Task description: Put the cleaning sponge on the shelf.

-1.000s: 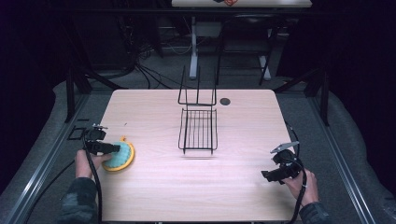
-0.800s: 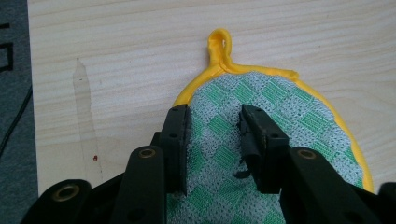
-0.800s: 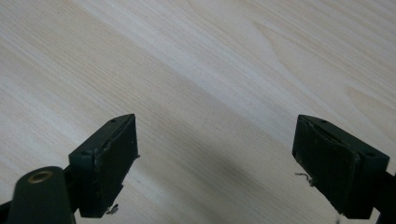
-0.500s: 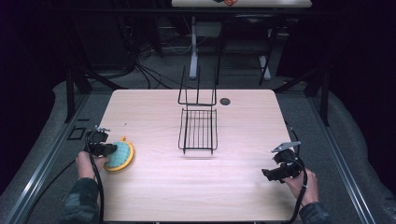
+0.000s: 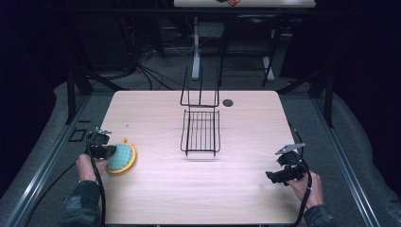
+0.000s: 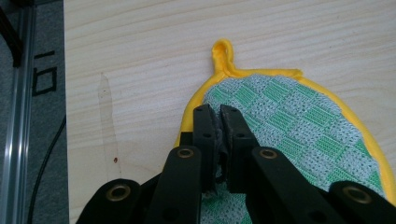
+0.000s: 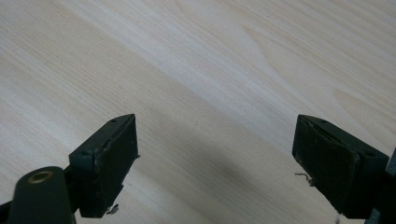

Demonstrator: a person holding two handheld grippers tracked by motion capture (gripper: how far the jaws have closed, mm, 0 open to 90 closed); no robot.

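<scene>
A round pot holder [image 5: 123, 158], green-and-white checked with a yellow rim and loop [image 6: 299, 121], lies flat near the table's left edge. My left gripper [image 5: 110, 151] reaches it from the left. Its jaws have just been closing, and in the left gripper view they [image 6: 218, 112] stand pinched together on the pot holder's near edge. My right gripper [image 5: 273, 176] hovers low over bare wood near the front right, jaws wide apart [image 7: 215, 149] with nothing between them.
A black wire rack [image 5: 201, 135] with an upright back stands at the middle of the wooden table [image 5: 156, 113]. A small dark disc [image 5: 228, 102] lies behind it. Metal rails run along both sides of the table.
The left gripper's jaws have closed onto the pot holder's edge, and the hand has shifted slightly toward the person. The right hand and the rack have stayed put.
</scene>
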